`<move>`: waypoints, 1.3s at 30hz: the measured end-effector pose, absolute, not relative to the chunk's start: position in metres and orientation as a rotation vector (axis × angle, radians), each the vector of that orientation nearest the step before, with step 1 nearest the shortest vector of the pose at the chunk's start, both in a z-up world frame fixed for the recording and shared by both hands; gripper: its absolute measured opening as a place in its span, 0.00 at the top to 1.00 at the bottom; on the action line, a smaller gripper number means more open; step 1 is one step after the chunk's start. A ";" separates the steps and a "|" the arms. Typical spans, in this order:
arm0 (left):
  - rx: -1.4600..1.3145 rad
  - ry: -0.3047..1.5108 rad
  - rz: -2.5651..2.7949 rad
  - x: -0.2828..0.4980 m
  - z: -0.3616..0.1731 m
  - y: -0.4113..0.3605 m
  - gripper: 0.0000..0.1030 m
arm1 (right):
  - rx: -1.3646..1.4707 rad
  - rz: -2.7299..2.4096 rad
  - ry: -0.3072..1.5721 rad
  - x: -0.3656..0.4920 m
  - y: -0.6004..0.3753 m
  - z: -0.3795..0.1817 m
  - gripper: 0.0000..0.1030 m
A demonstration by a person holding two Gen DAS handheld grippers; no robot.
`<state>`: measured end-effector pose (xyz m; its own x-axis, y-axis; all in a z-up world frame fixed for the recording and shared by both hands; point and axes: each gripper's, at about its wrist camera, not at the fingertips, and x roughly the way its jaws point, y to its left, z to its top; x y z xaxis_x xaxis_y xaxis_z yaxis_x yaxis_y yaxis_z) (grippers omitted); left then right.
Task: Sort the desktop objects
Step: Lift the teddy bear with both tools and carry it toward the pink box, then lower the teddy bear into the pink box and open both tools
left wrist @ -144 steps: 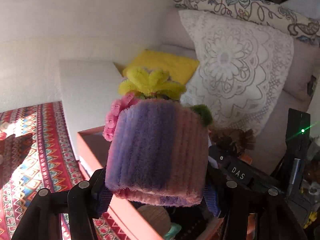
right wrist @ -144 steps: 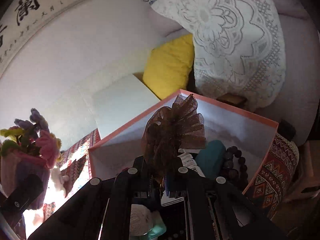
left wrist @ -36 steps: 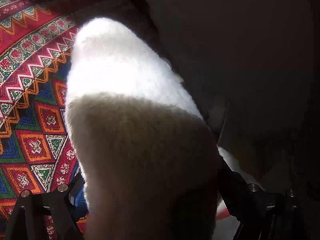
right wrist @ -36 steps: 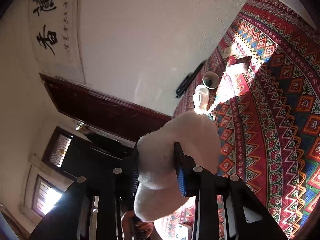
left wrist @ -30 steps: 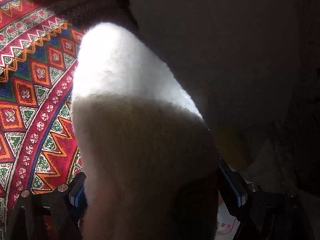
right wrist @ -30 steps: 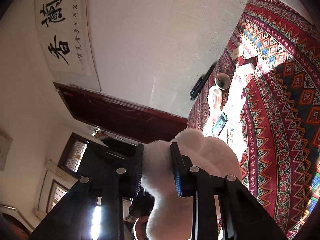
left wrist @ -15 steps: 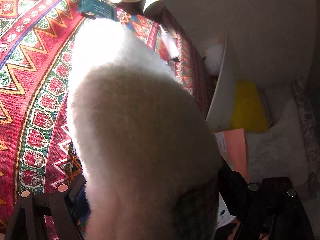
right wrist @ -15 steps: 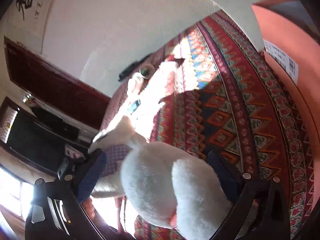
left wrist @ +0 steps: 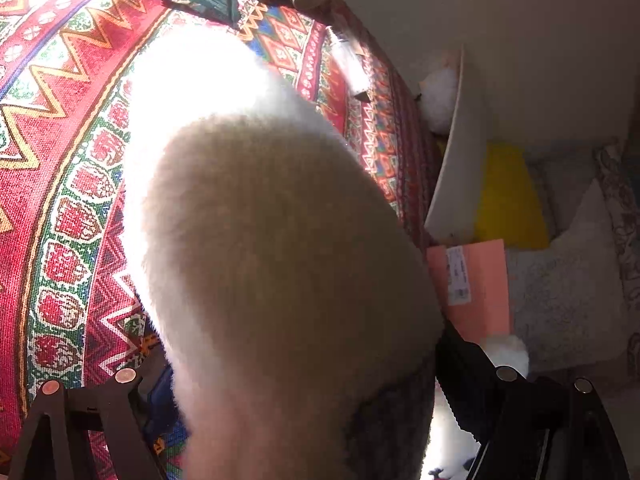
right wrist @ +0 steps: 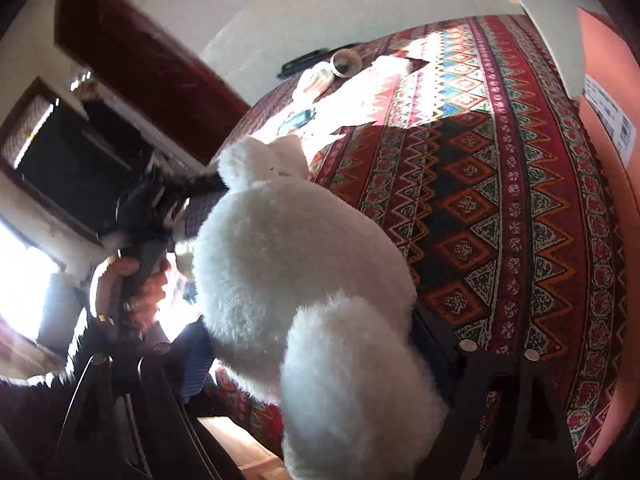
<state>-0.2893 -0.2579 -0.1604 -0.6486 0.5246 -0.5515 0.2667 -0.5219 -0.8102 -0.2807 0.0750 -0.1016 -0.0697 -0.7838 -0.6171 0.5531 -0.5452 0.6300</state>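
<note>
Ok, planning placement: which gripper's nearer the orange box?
Right. Right gripper: at the plush toy's end facing the orange box; left gripper: gripping its far end.

The white plush toy (left wrist: pixel 260 240) hides both grippers' jaws.

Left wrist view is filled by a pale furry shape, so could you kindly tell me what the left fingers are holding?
Observer: A white soft toy with two small ears. The left gripper clamps it near the ears.
Operator: Thank you. Is the right gripper involved as well?
Observer: Yes. The right gripper straddles the toy's lower body with its fingers spread wide. I cannot tell whether they squeeze it.
Operator: Is anything lying near the wall that I might miss?
Observer: A black pen-like thing lies by the wall, just beyond the cup on its side.
</note>
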 end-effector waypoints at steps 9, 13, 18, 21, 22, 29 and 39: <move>-0.897 -1.395 2.303 -0.270 -0.093 -0.260 0.17 | 1.041 -1.660 -0.671 -0.292 0.119 -0.064 0.20; -0.766 -1.322 2.339 -0.260 -0.050 -0.253 0.17 | 0.852 -1.672 -0.769 -0.283 0.148 -0.020 0.20; -0.668 -1.219 2.303 -0.248 0.005 -0.209 0.17 | 0.502 -1.801 -0.894 -0.263 0.232 0.052 0.19; -0.648 -1.157 2.240 -0.267 0.028 -0.163 0.17 | 0.309 -1.960 -0.952 -0.246 0.292 0.084 0.18; -0.647 -1.130 2.218 -0.277 0.035 -0.145 0.17 | 0.256 -2.024 -0.972 -0.241 0.312 0.092 0.18; -0.744 -0.955 2.074 -0.331 0.059 0.003 0.17 | 0.251 -2.528 -0.905 -0.258 0.369 0.094 0.15; -1.144 -0.785 2.199 -0.408 -0.014 0.110 0.07 | 0.448 -2.803 -0.858 -0.321 0.418 0.053 0.00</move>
